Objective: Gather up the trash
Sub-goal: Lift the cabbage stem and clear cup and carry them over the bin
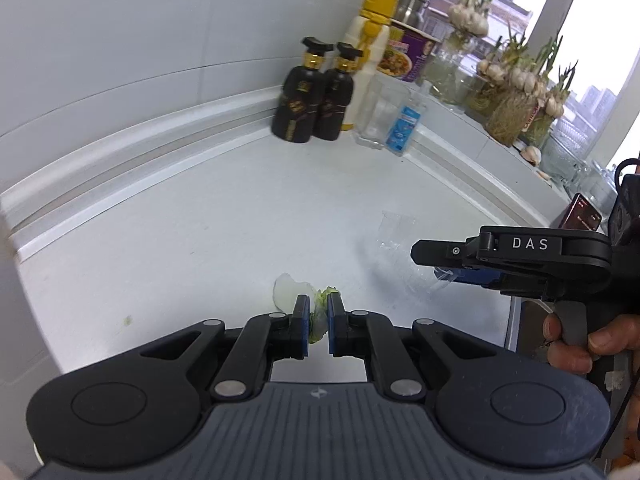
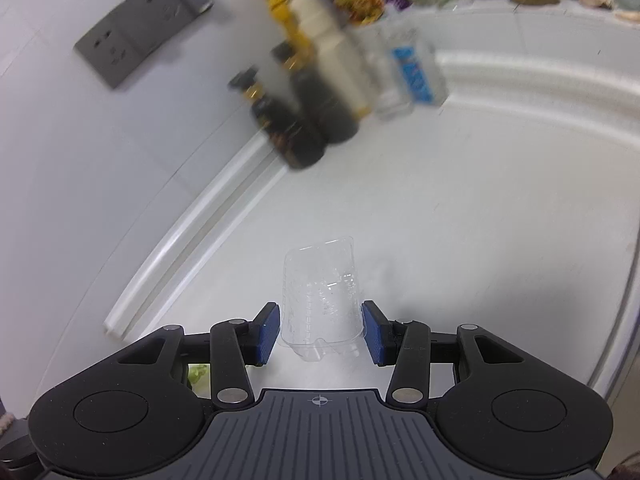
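In the left wrist view my left gripper [image 1: 319, 305] is shut on a scrap of vegetable leaf [image 1: 285, 295], white at one end and green between the pads, just above the white counter [image 1: 200, 240]. My right gripper [image 1: 430, 264] comes in from the right, held by a hand [image 1: 576, 344], and carries a clear plastic container [image 1: 394, 232]. In the right wrist view that clear container [image 2: 320, 292] sits between the blue pads [image 2: 269, 332] of my right gripper [image 2: 320, 330], which touch its two sides. A bit of green leaf [image 2: 199, 374] shows at lower left.
Two dark bottles [image 1: 312, 100], a yellow-capped bottle [image 1: 370, 52] and a glass jar [image 1: 384, 116] stand in the counter's back corner. Jars of sprouting garlic [image 1: 516, 92] line the windowsill. A phone [image 1: 580, 212] lies at the right. A grey wall socket [image 2: 136, 44] is on the wall.
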A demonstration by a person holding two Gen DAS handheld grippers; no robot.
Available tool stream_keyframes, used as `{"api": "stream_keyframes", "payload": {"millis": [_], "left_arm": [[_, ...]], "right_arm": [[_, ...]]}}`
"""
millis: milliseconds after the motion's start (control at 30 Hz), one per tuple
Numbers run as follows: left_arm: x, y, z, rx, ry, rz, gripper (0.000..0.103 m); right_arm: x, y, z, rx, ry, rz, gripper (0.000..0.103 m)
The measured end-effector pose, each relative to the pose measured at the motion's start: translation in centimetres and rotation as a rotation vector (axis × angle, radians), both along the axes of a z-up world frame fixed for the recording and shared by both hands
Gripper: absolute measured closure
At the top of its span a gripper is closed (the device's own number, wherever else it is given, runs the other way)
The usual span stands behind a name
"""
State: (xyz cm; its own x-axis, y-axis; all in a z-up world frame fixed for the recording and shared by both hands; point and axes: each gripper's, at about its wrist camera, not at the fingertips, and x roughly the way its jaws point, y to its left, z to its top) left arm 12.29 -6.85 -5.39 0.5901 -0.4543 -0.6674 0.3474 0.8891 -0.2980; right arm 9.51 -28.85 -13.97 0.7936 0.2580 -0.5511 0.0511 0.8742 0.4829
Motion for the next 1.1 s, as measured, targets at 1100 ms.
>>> {"api": "stream_keyframes", "payload": {"millis": [1100], "left_arm": [[-11.1, 20.2, -5.9, -0.214, 0.139, 0.537, 0.097]], "right_arm": [[-2.0, 23.0, -3.4, -0.018, 0.218, 0.512, 0.060]]}}
